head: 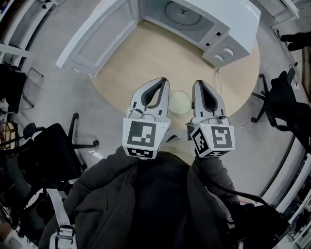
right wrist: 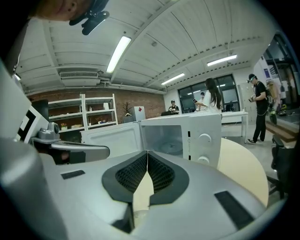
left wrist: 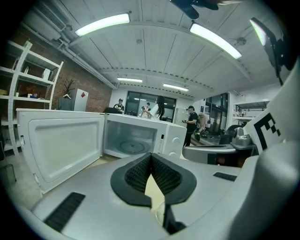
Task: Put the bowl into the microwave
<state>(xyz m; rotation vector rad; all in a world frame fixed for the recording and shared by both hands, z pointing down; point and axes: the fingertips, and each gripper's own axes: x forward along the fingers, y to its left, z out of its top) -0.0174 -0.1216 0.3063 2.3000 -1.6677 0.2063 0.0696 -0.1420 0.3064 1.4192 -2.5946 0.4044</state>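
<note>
Here, the fingers of your left gripper stand closed, tips meeting, with nothing clamped between them. The fingers of your right gripper are likewise drawn together and empty. The bowl, pale and round, sits in the gap between the two grippers, beside the inner flank of each pair of fingers. Its rim appears to meet both flanks, though the head view does not settle the contact.

Beneath the fingers and the bowl lies the near edge of the round wooden bench. Ahead of the fingertips, well apart from them, stands the white microwave. Its door hangs fully open, ahead and to the left of your left fingers, and its glass turntable shows in the cavity.

Behind the fingers, the two marker cubes sit side by side above your dark jacket. A black chair stands on the floor, further left of the left fingers.
</note>
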